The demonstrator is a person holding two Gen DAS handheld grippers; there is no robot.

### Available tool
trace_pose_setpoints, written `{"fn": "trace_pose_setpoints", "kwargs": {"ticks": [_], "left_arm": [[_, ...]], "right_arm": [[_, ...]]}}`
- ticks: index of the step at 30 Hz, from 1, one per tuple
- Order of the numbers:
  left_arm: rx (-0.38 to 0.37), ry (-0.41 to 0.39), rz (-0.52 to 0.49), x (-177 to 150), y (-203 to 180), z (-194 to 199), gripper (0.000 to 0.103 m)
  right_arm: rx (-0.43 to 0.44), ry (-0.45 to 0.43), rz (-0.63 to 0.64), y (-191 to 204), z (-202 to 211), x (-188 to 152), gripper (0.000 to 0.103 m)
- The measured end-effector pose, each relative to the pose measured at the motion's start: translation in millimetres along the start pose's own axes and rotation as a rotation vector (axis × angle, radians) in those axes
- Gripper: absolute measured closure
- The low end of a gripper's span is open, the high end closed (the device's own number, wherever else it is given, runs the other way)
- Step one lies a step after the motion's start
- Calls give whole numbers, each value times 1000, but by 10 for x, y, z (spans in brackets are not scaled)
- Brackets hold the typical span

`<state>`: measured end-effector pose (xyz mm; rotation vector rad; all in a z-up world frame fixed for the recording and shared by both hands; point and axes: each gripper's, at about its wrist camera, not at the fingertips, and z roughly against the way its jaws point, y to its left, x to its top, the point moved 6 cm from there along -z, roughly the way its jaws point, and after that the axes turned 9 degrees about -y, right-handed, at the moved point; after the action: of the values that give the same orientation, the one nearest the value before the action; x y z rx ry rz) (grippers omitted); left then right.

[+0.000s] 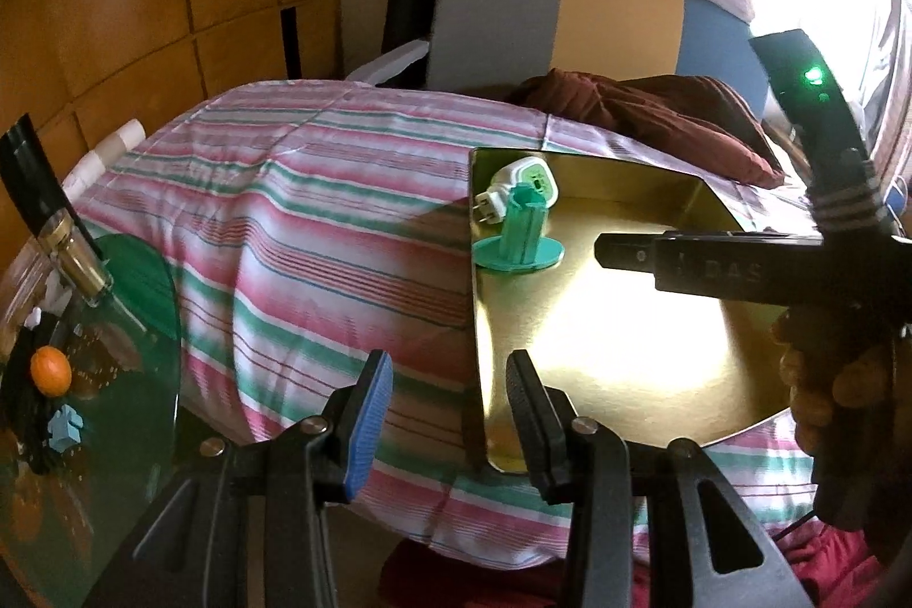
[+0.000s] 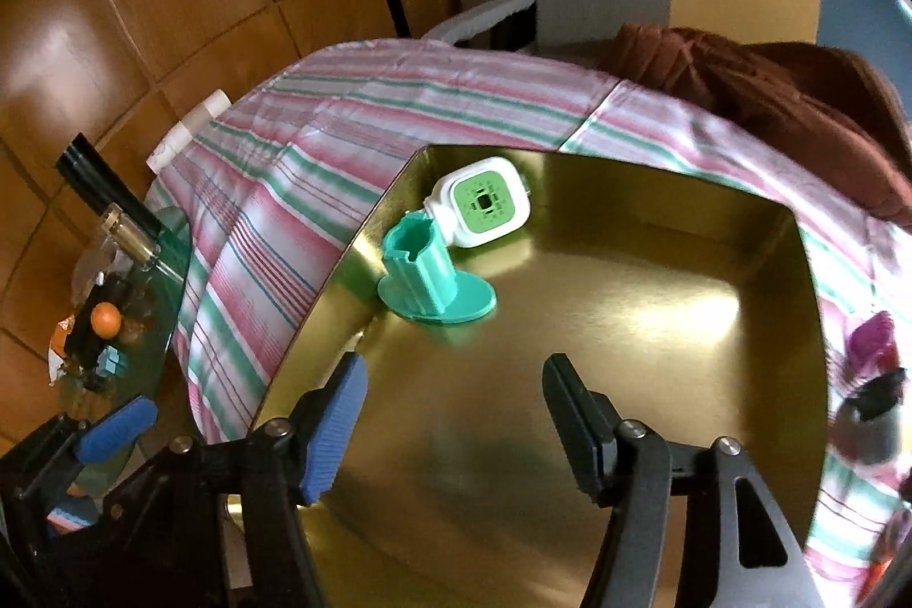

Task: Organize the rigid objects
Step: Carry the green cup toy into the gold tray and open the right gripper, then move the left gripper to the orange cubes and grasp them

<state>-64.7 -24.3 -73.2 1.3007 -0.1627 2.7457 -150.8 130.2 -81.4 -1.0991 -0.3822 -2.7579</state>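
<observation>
Two pieces, a green stand (image 2: 436, 280) and a white charger (image 2: 484, 203), sit touching in the gold tray's (image 2: 655, 323) far-left corner. Both the right gripper (image 2: 450, 414) and the left gripper (image 1: 450, 403) show empty, parted jaws; small items on the glass side table (image 1: 137, 277) at left seemingly remain.

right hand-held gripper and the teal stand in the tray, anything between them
Nothing: in the right wrist view only bare gold tray lies between the open right hand-held gripper and the teal stand.

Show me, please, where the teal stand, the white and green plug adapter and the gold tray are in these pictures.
teal stand (image 2: 424, 274): right wrist view, on its upright post.
white and green plug adapter (image 2: 484, 203): right wrist view, on its green face.
gold tray (image 2: 655, 351): right wrist view, on its bare floor.
</observation>
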Motion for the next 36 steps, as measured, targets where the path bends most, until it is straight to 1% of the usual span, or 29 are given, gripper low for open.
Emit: {"fn": "trace_pose_setpoints", "kwargs": {"ticks": [7, 9, 12, 15, 18, 20, 23, 27, 31, 33, 34, 35, 36], "left_arm": [[-27, 0, -35, 4, -191, 49, 61], [-34, -2, -52, 10, -258, 62, 61], [-46, 2, -72, 4, -357, 64, 61], [-68, 10, -97, 0, -477, 52, 61], [-110, 16, -122, 0, -623, 65, 61], [-137, 9, -140, 23, -748, 82, 61], [-179, 4, -156, 64, -924, 90, 61], [-265, -6, -200, 116, -1275, 138, 61], [-352, -13, -263, 157, -1685, 194, 61], [-409, -10, -325, 154, -1998, 220, 61], [-421, -10, -343, 143, -2108, 228, 61], [-449, -2, -377, 117, -2298, 231, 61], [-477, 10, -394, 98, -2409, 234, 61]], "right_arm": [[-23, -62, -1, -128, 296, -4, 34], [-30, -78, -8, -184, 382, -8, 30], [-43, -99, -21, -283, 510, -21, 29], [-62, -118, -41, -442, 657, -43, 27], [-98, -139, -66, -661, 828, -77, 27], [-135, -160, -102, -903, 999, -105, 27], [-225, -187, -166, -1361, 1291, -198, 25], [-361, -214, -299, -2110, 1726, -436, 21], [-517, -252, -510, -2943, 2190, -811, 18], [-585, -269, -620, -3307, 2388, -1030, 18], [-618, -279, -682, -3471, 2473, -1156, 18], [-641, -291, -747, -3616, 2545, -1289, 18], [-650, -306, -807, -3744, 2601, -1417, 18]]}}
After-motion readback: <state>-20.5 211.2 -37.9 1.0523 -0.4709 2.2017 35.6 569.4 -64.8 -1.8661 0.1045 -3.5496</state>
